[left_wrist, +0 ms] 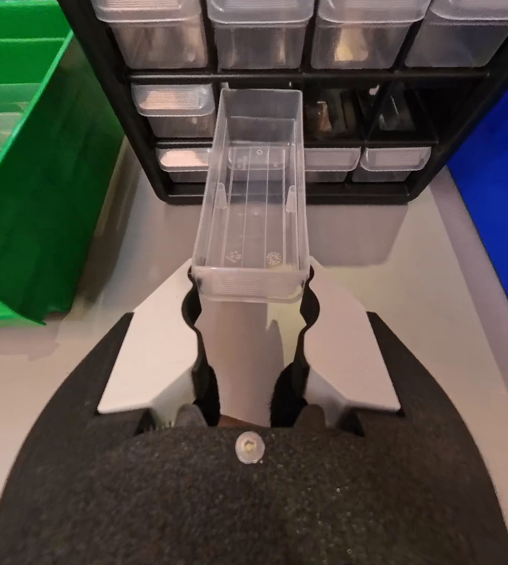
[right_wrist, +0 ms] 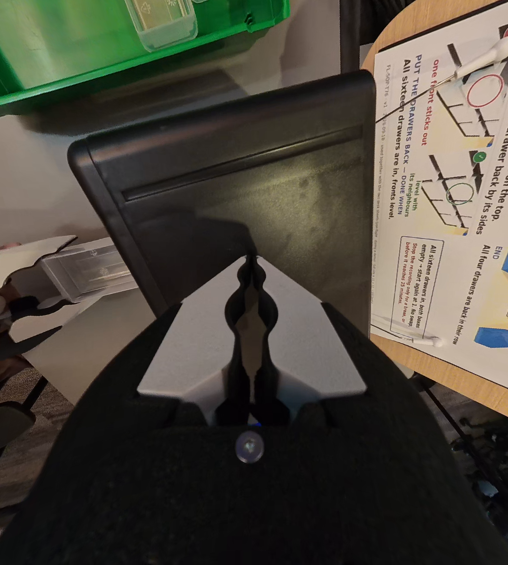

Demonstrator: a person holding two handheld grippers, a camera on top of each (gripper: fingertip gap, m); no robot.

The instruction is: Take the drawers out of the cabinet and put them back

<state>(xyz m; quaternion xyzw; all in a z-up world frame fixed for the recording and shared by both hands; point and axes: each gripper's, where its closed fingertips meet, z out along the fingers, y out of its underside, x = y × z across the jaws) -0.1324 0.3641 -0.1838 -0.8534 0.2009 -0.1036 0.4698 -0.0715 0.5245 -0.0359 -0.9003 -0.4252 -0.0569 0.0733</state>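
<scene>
left wrist view: the left hand-held gripper (left_wrist: pixel 251 282) is clenched on the front of a clear plastic drawer (left_wrist: pixel 254 208), its far end at the second slot of the black plastic cabinet (left_wrist: pixel 292 76), one row above the bottom. two slots to its right stand open; the other drawers sit in place. a green plastic bin (left_wrist: pixel 26 171) stands left on the grey worktop (left_wrist: pixel 399 305), a blue bin (left_wrist: pixel 497 171) right.

right wrist view: the right hand-held gripper (right_wrist: pixel 251 260) is closed on nothing, tips on the cabinet's top. another clear drawer (right_wrist: pixel 162 21) lies in the green bin, so the job looks partway done; whether this drawer is going in or out i cannot tell.
</scene>
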